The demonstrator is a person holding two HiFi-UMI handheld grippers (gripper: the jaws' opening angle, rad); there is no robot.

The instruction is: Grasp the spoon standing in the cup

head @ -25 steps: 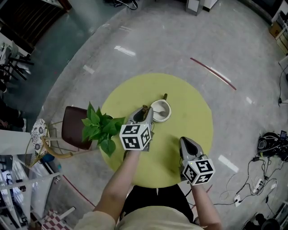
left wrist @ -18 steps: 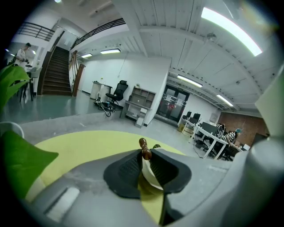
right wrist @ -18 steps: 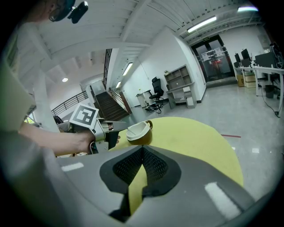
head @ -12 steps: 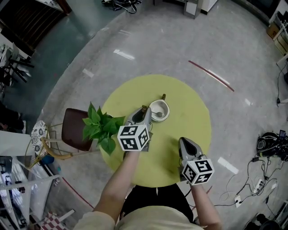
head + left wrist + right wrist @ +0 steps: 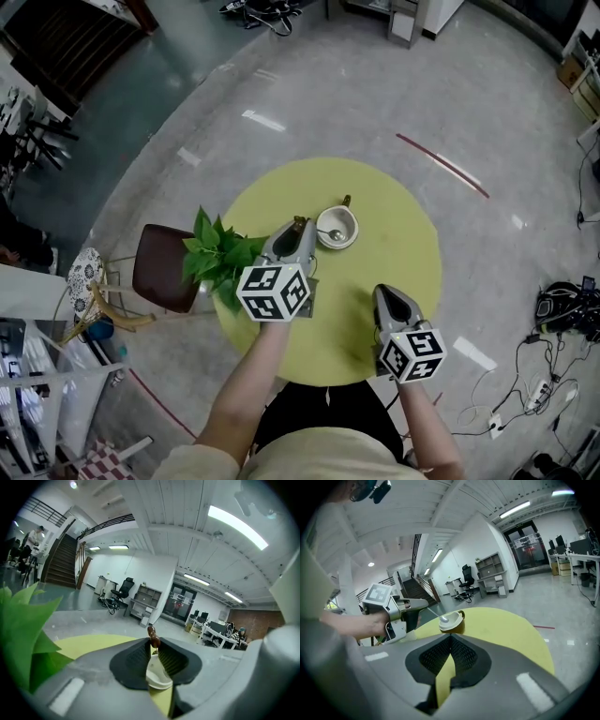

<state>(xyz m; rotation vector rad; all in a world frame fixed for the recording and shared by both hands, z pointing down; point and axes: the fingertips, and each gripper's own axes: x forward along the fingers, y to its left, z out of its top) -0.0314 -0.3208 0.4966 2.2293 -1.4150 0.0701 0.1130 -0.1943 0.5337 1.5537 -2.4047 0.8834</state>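
A white cup [image 5: 343, 218] with a brown outside stands on the round yellow table [image 5: 403, 244]. A thin spoon [image 5: 333, 233] slants from the cup's mouth to my left gripper [image 5: 301, 225], just left of the cup. Those jaws have just been closing and are now shut on the spoon's handle. Its brown end [image 5: 153, 639] sticks up between the pads, with the cup [image 5: 157, 677] below. In the right gripper view the spoon's bowl [image 5: 444, 618] hangs at the cup's [image 5: 454, 625] rim. My right gripper [image 5: 382, 292] hovers near the table's front edge, shut on nothing.
A leafy green plant [image 5: 220, 253] stands at the table's left edge, close to my left hand. A brown chair [image 5: 164, 279] is beside it on the floor. Cables and a power strip [image 5: 562, 305] lie on the floor at the right.
My left gripper has risen with the spoon, whose bowl has come up from inside the cup to its rim. The right gripper has stayed put.
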